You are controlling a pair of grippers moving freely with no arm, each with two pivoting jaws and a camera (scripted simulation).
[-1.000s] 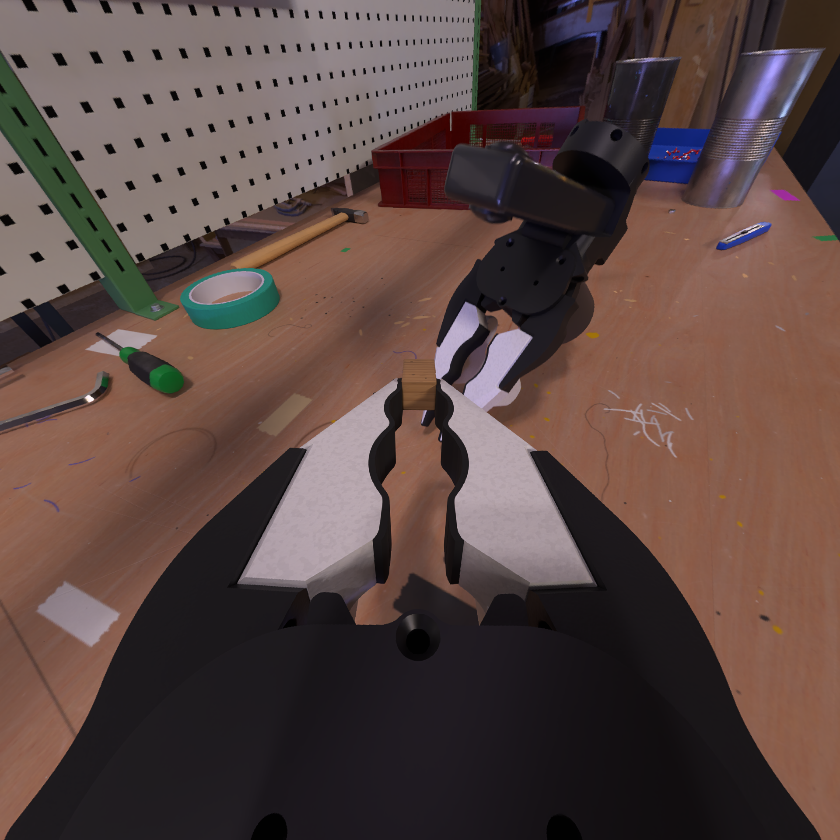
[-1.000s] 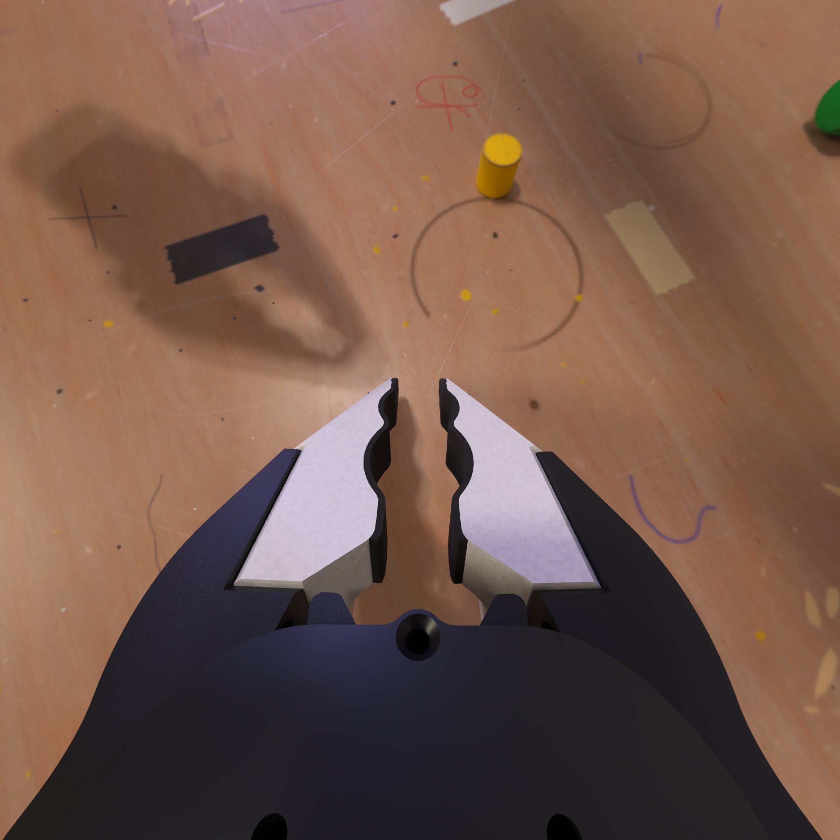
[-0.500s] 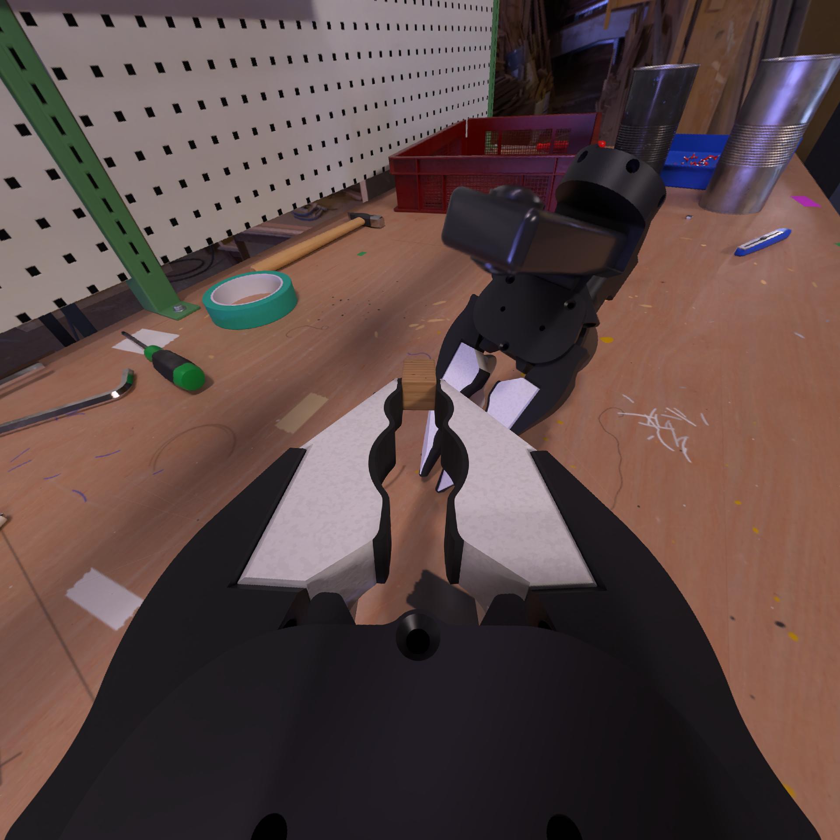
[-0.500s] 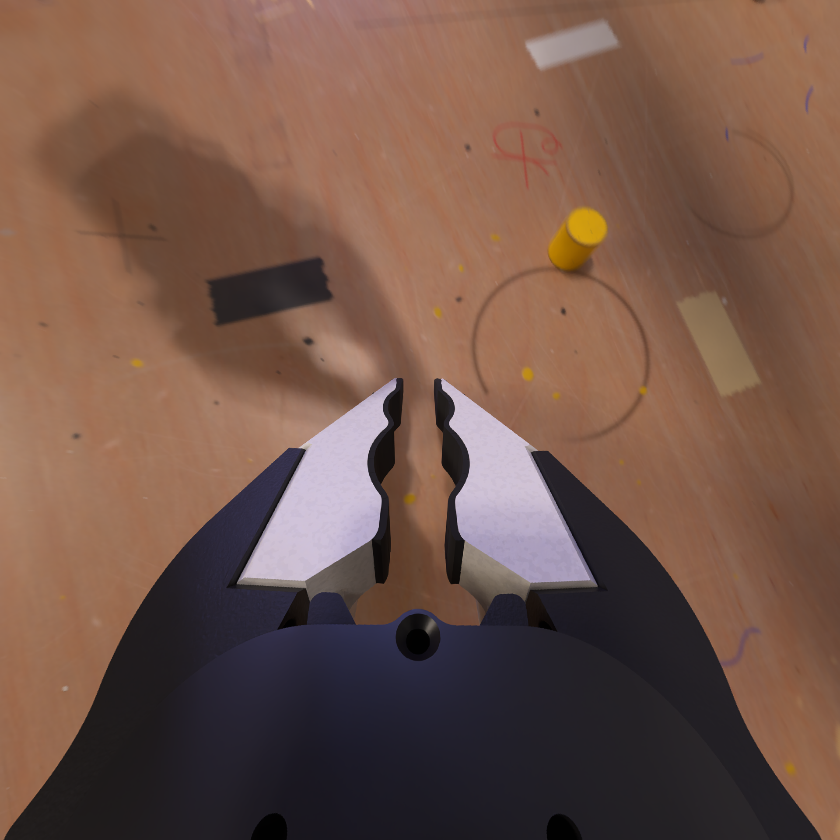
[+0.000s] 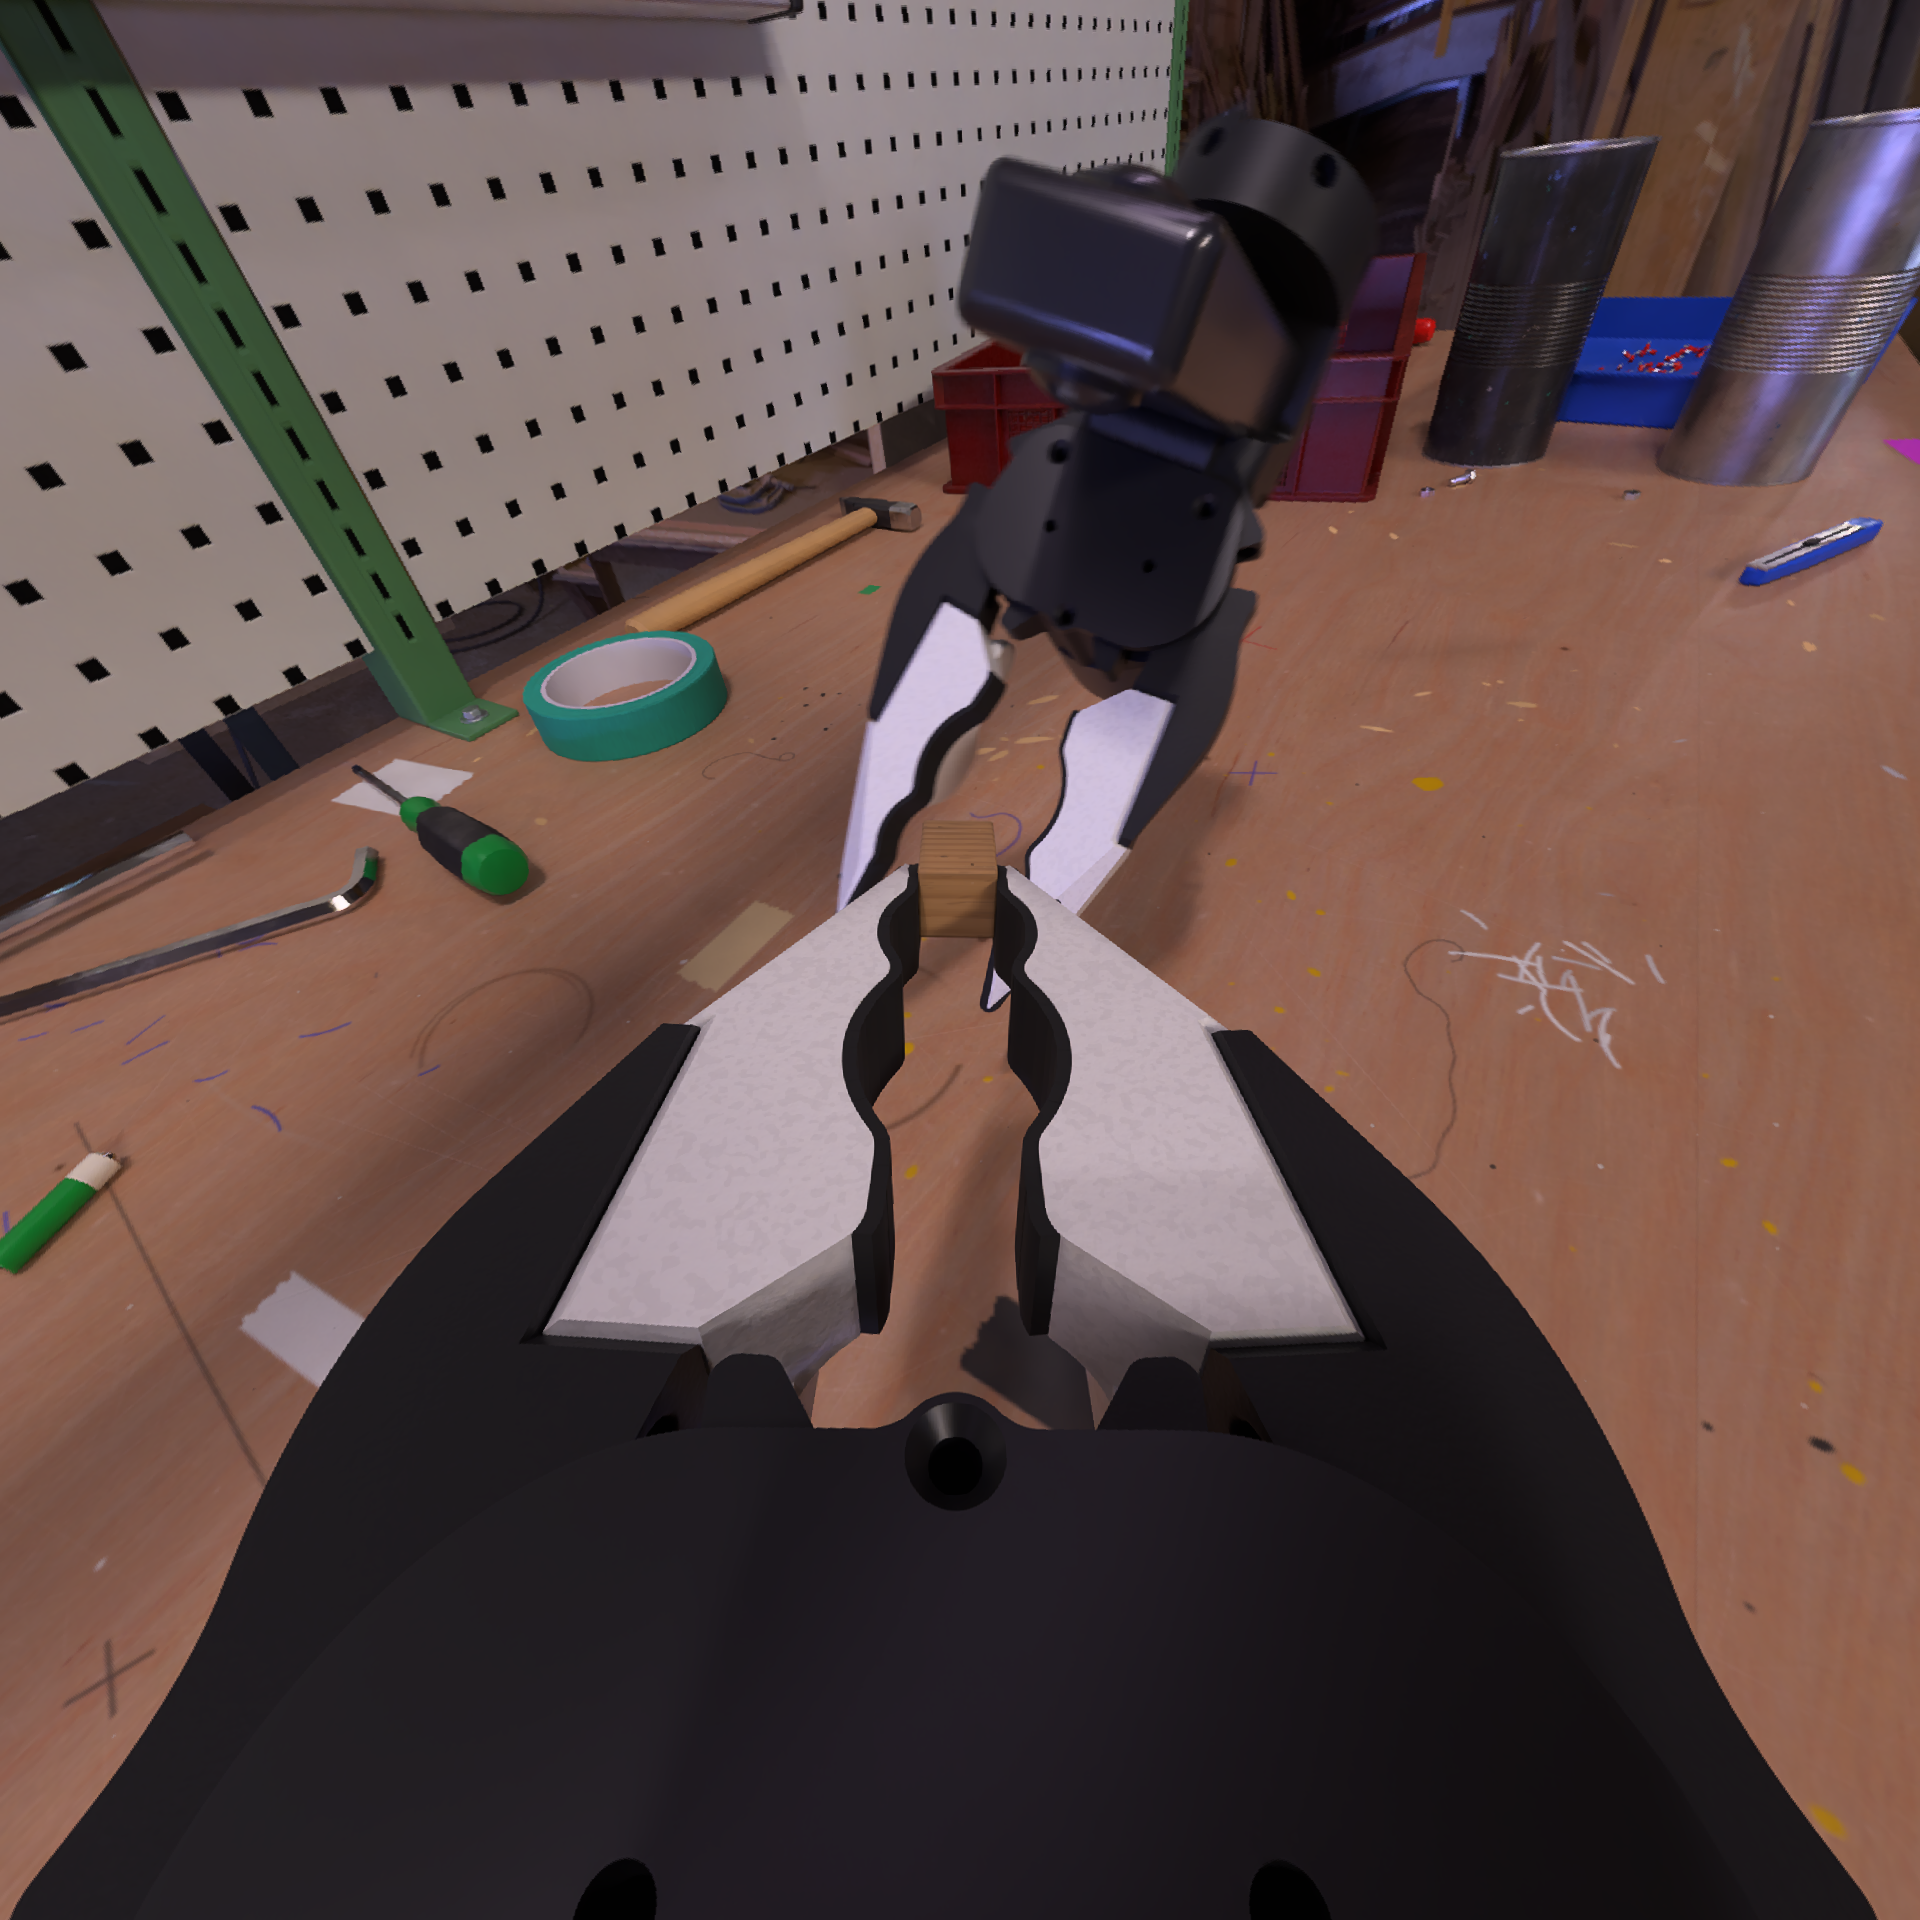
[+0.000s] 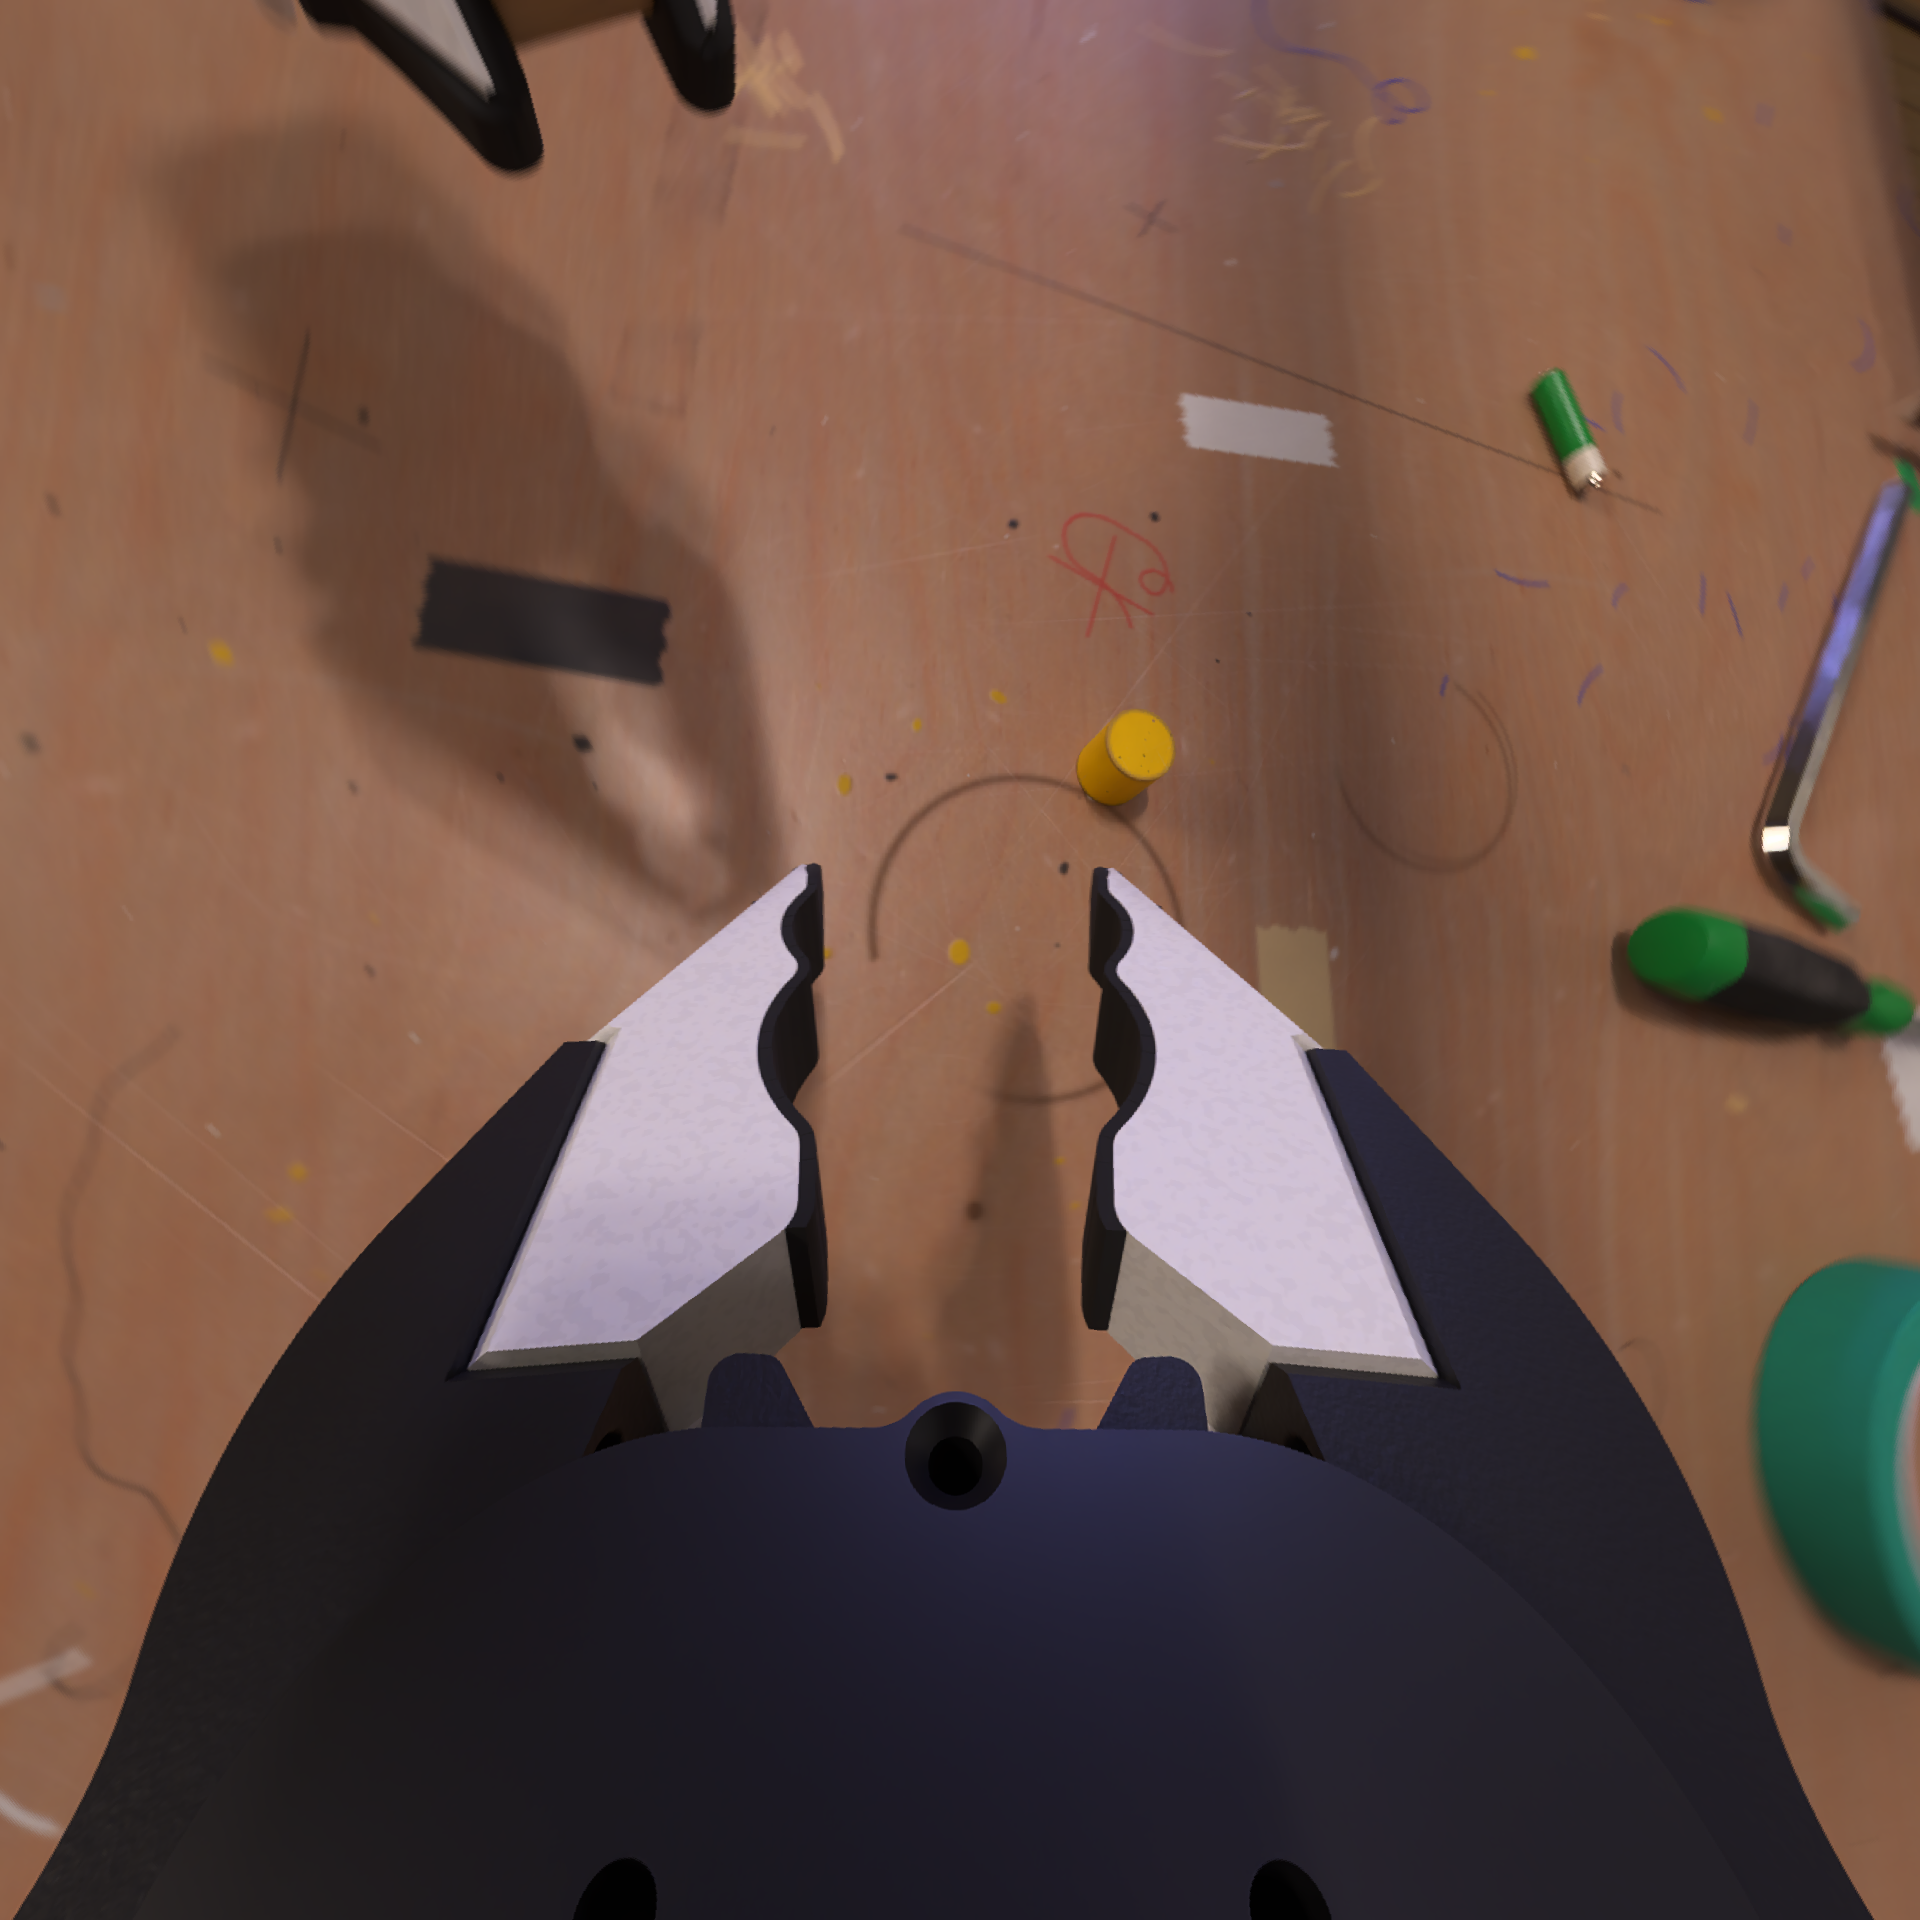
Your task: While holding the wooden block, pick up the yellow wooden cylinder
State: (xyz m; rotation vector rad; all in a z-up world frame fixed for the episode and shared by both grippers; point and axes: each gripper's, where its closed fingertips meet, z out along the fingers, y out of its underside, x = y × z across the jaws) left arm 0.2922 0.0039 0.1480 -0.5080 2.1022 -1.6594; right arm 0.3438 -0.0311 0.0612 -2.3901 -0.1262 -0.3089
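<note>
My left gripper (image 5: 957,883) is shut on a small wooden block (image 5: 957,879) at its fingertips, above the workbench. The block's underside and the left fingertips show at the top left of the right wrist view (image 6: 582,21). A yellow wooden cylinder (image 6: 1124,756) stands on the bench, a little ahead and to the right of my right gripper (image 6: 954,873). The right gripper is open, empty and points down at the bench. It also shows in the left wrist view (image 5: 966,883), just beyond the block. The cylinder is hidden in the left wrist view.
A green tape roll (image 5: 623,694), screwdriver (image 5: 457,831), bent metal bar (image 5: 187,940), hammer (image 5: 769,566) and green marker (image 5: 57,1210) lie to the left by the pegboard (image 5: 520,312). A red crate (image 5: 987,426), metal cylinders (image 5: 1527,301) and blue tray (image 5: 1642,358) stand behind.
My right gripper has opened wide, risen and turned; the yellow cylinder now lies closer to its fingertips. The left gripper has kept hold of the block while lifting.
</note>
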